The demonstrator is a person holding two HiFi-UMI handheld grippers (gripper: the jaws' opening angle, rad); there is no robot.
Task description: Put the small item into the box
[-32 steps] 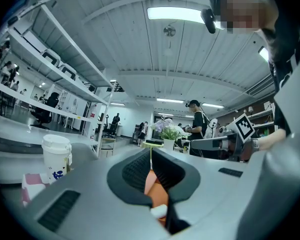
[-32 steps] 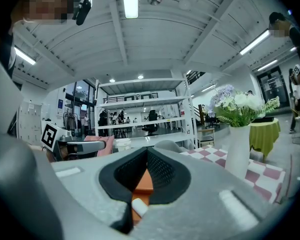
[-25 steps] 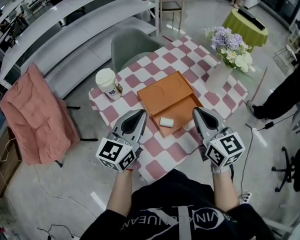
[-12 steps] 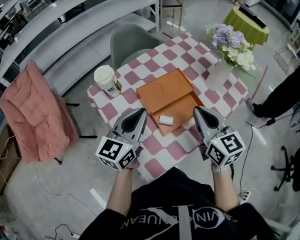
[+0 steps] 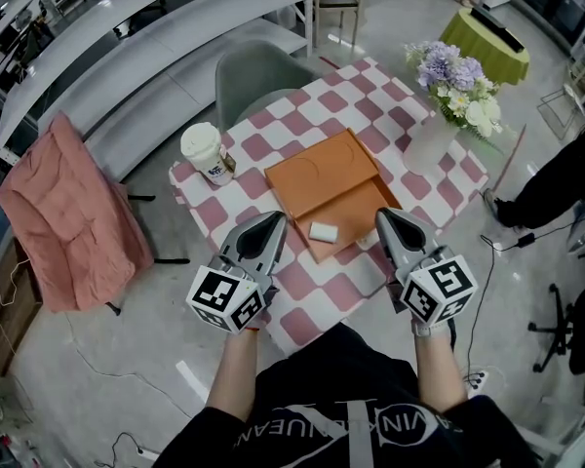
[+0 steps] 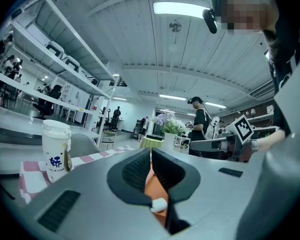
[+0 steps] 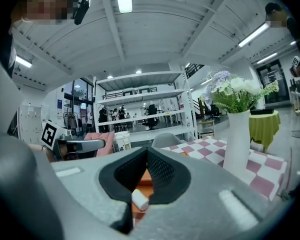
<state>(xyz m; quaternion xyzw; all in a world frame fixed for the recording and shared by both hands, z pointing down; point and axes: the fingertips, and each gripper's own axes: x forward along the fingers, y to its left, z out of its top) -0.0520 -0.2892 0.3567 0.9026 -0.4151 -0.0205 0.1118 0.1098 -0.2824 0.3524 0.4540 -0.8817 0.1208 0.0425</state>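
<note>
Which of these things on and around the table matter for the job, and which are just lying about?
Part of the job:
- small white item, lying in the box
- orange box
- left tongs and right tongs, both shut and empty

Just lying about:
- paper cup
- vase of flowers
- grey chair
- pink cloth

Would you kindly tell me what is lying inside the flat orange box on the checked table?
One small white rectangular item lies in the open near section of the flat orange box. The far section is a flat orange panel; anything beneath it is hidden.
</note>
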